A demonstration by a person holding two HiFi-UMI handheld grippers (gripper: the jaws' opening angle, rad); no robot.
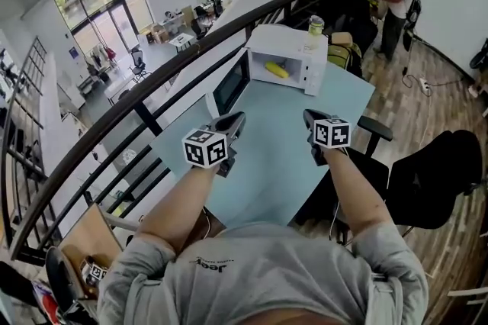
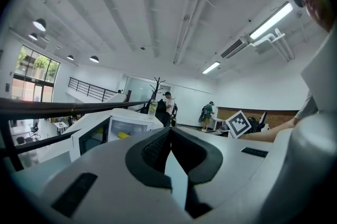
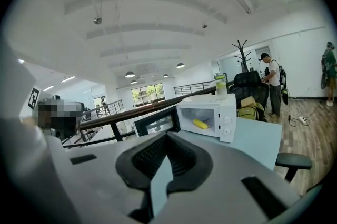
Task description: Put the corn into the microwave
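Note:
A white microwave [image 1: 293,56] stands at the far end of the light blue table [image 1: 267,163], its door [image 1: 231,82] swung open to the left. The yellow corn [image 1: 276,70] lies inside the cavity; I also see the corn [image 3: 199,123] in the right gripper view and, small, the corn [image 2: 124,135] in the left gripper view. My left gripper [image 1: 235,121] and right gripper [image 1: 309,117] hover side by side over the table's near half, well short of the microwave. Both are shut with nothing between their jaws.
A clear bottle [image 1: 315,26] stands on top of the microwave. A black railing [image 1: 137,98] runs along the table's left side. Black office chairs [image 1: 427,178] stand to the right, a yellow-green bag [image 1: 343,53] sits behind the microwave, and a person [image 1: 396,7] stands at the back right.

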